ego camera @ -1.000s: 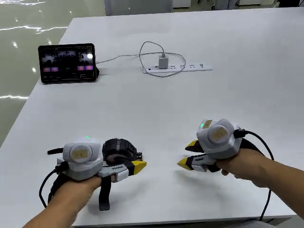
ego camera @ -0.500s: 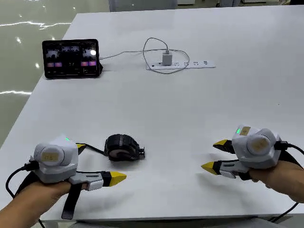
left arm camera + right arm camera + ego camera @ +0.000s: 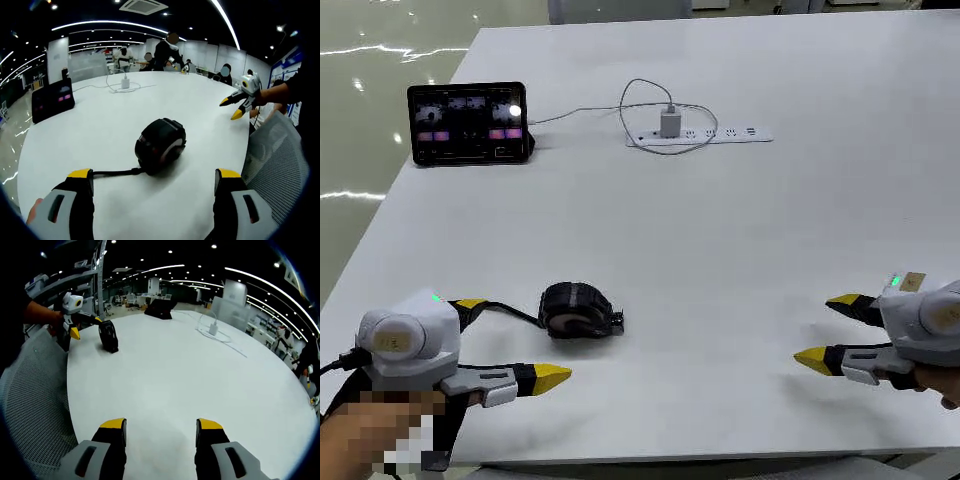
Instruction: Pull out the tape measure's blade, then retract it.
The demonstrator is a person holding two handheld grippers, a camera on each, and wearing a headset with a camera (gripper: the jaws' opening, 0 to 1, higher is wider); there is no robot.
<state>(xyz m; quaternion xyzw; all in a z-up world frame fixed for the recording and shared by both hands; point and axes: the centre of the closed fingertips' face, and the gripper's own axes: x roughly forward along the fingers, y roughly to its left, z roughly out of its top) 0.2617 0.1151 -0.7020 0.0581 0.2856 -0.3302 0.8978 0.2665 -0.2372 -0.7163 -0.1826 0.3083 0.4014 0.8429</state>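
Lying on the table: tape measure, blade inside. Left gripper just beside it, right gripper well apart from it; fingers of both apart, empty. Task judged either finished or unstarted.

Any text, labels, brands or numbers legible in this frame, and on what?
No text here can be read.
Black tablet's screen: coloured thumbnails, any text too small.
Pale sticker on the left gripper: blurred.
Tan sticker on the right gripper: blurred.
Black round tape measure: no legible print.
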